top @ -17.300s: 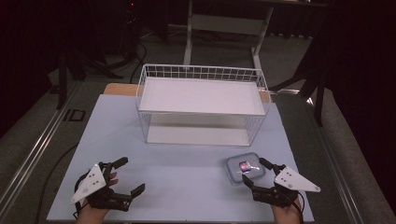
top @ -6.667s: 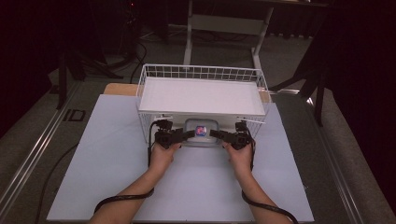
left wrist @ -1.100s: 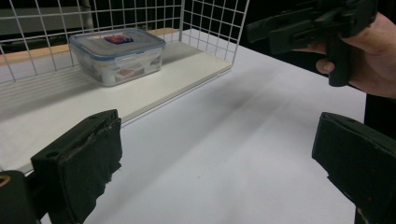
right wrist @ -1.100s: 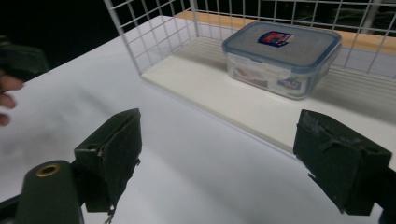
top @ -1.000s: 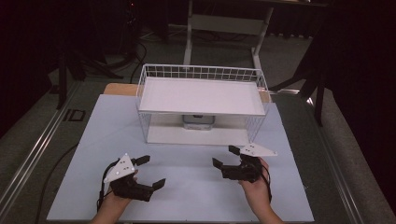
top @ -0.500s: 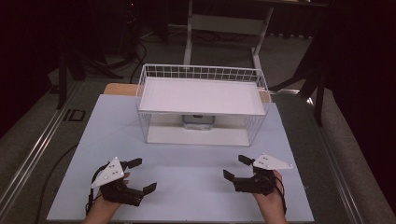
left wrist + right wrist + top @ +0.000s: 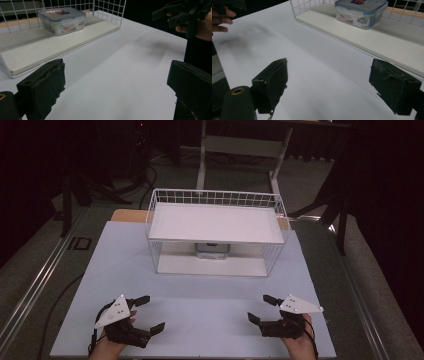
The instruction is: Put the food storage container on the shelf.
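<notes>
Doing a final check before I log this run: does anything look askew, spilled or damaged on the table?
Nothing stands out. The lidded container sits level and closed on the lower shelf of the wire rack, nothing spilled around it. The left gripper and right gripper rest open and empty near the front edge of the table.

- The white worktop (image 7: 210, 305) lies bare across the lower half of the high view.
- The wire basket (image 7: 216, 236) blocks the upper centre; its near side is open, with a lidded food container (image 7: 61, 20) inside.
</notes>
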Motion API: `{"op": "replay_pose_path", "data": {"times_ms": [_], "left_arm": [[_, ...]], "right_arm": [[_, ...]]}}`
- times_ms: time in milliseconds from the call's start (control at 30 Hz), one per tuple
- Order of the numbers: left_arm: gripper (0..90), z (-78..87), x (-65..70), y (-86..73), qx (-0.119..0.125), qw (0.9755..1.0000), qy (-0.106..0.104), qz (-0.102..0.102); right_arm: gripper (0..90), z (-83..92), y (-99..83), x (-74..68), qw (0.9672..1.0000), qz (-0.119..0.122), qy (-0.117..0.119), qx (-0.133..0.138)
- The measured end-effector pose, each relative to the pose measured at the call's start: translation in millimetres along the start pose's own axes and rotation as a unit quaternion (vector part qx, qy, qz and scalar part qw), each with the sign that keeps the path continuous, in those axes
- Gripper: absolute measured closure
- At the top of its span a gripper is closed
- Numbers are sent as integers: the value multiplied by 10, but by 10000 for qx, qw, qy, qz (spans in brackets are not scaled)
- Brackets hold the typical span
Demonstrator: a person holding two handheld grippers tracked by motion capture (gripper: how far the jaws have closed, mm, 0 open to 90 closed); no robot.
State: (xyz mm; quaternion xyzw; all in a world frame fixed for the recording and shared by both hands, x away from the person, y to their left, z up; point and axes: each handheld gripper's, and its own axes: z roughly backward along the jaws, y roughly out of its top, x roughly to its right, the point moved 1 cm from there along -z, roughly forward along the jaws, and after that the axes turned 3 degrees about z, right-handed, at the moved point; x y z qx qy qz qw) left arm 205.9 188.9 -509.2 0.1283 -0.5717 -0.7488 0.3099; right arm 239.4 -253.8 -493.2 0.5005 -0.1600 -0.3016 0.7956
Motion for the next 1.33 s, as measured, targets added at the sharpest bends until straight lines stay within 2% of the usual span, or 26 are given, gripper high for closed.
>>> {"op": "replay_pose_path", "data": {"times_ms": [67,167,267,400,433,500,600,733,800,867,967,1200,1333], "left_arm": [[27,-10,17,-5,-27,9999,13,-131],[27,-12,40,-7,12,9998,-40,-185],[27,-17,50,-13,-12,9998,-113,-192],[27,-26,44,-34,-17,9997,-180,-160],[27,-30,40,-39,-19,9997,-176,-161],[27,-33,30,-44,-56,9998,-149,-151],[27,-4,17,-38,25,9996,-28,-267],[27,18,-64,-62,86,10000,10,-50],[27,10,-92,-79,5,10000,53,62],[27,3,-94,-82,-44,9999,111,43],[27,8,-84,-64,6,9999,140,8],[27,12,-105,-66,19,10000,77,57],[27,11,-86,-57,34,10000,42,19]], "right_arm": [[154,-2,-40,-10,10000,-12,41,10],[155,17,-60,-13,9999,20,123,84],[155,38,-79,-10,9996,143,204,159],[162,18,-144,25,9994,217,282,46],[162,3,-161,41,9994,258,239,-12],[161,-24,-186,80,9994,198,297,-12],[159,-50,-216,127,9994,247,211,-85],[156,-50,-254,213,9998,92,177,-53],[155,-46,-258,238,9999,71,132,-63],[155,-39,-253,246,9999,105,80,-55],[154,-35,-248,247,9999,104,70,-36],[153,-46,-253,275,9999,-21,115,-14],[153,-40,-246,264,9999,-18,92,37]]}}
